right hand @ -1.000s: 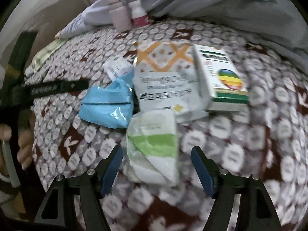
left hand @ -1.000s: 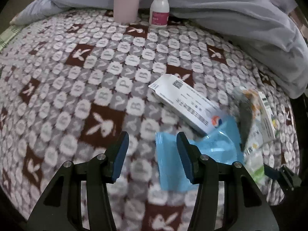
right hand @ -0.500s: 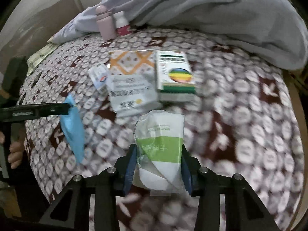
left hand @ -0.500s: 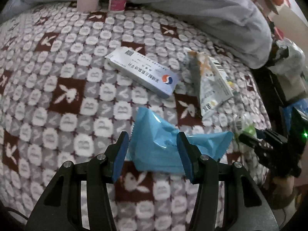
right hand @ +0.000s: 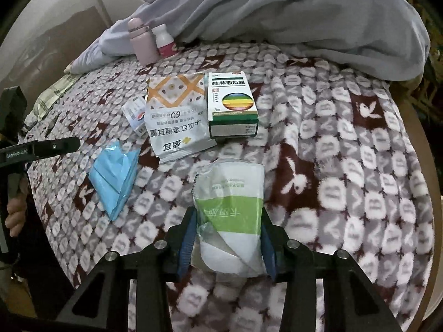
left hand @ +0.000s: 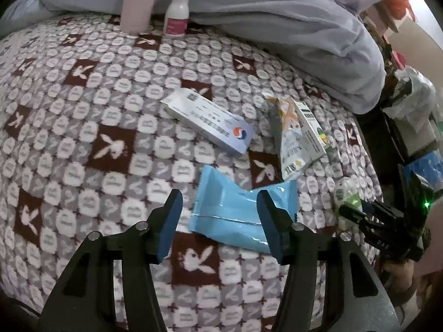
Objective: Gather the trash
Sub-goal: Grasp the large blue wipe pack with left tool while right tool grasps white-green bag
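Grippers over patterned blanket (right hand: 346, 166). Right gripper (right hand: 227, 238) is clamped on the green-and-white packet (right hand: 232, 207). Left gripper (left hand: 218, 224), jaws just widened, stands apart above the blue wrapper (left hand: 238, 210), which lies on the blanket, pads not pressing it.

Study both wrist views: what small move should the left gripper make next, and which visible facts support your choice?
Probably close the left gripper on the blue wrapper. Its jaws, which have just been opening, stand apart around the wrapper, which lies flat on the patterned blanket. The right gripper is already clamped on the green-and-white packet, so it is occupied.
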`<state>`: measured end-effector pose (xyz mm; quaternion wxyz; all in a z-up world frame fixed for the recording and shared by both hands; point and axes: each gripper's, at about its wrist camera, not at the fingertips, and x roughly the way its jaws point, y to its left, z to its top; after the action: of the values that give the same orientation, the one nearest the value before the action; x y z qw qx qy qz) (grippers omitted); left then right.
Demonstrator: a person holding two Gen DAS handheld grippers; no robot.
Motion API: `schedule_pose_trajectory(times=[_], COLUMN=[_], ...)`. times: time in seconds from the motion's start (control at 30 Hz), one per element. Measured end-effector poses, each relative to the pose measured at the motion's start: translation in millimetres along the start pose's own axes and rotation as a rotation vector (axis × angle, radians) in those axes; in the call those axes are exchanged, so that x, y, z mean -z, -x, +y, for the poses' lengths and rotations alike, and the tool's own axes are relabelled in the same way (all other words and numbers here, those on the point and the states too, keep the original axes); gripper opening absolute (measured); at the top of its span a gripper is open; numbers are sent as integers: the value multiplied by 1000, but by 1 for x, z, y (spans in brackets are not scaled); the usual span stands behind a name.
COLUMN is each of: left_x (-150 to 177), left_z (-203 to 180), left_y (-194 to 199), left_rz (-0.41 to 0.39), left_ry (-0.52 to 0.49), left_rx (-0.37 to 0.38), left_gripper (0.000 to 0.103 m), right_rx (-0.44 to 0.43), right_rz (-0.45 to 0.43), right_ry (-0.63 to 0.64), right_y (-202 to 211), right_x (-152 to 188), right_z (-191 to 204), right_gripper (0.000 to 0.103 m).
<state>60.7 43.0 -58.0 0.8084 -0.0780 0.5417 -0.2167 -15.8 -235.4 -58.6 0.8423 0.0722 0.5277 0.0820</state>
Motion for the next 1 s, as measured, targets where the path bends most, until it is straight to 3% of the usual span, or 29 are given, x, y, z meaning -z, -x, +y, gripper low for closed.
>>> schedule_pose_trajectory(times=[0.23, 0.47, 0.57, 0.7, 0.73, 0.77, 0.8, 0.87, 0.9, 1.0], left_x=[14, 15, 16, 10, 9, 9, 10, 11, 12, 16], left_z=[-9, -32, -41, -29, -28, -28, -28, -28, -27, -31], left_y=[-44, -68, -75, -77, -77, -76, -73, -67, -64, -55], left_rz=[90, 86, 82, 63, 62, 54, 52, 59, 61, 60], left_ry=[16, -48, -104, -50, -48, -58, -68, -81, -77, -84], left_rx=[-21, -88, -120, -74, -71, -95, -109, -110, -90, -41], left_gripper=[57, 92, 94, 93, 89, 73, 66, 26, 14, 9], right_rx=[-9, -24, -27, -34, -37, -41, -44, -49, -47, -39], right_rz=[18, 23, 25, 23, 19, 14, 10, -1, -5, -15], right_ry=[4, -6, -6, -8, -11, -17, -22, -30, -28, -15], right_y=[-5, -10, -13, -16, -17, -17, -17, -15, -13, -7], right_x=[1, 1, 1, 0, 0, 0, 0, 2, 2, 3], right_z=[1, -2, -2, -3, -3, -4, -4, -5, -6, -5], right_gripper=[41, 41, 41, 41, 41, 41, 41, 41, 41, 41])
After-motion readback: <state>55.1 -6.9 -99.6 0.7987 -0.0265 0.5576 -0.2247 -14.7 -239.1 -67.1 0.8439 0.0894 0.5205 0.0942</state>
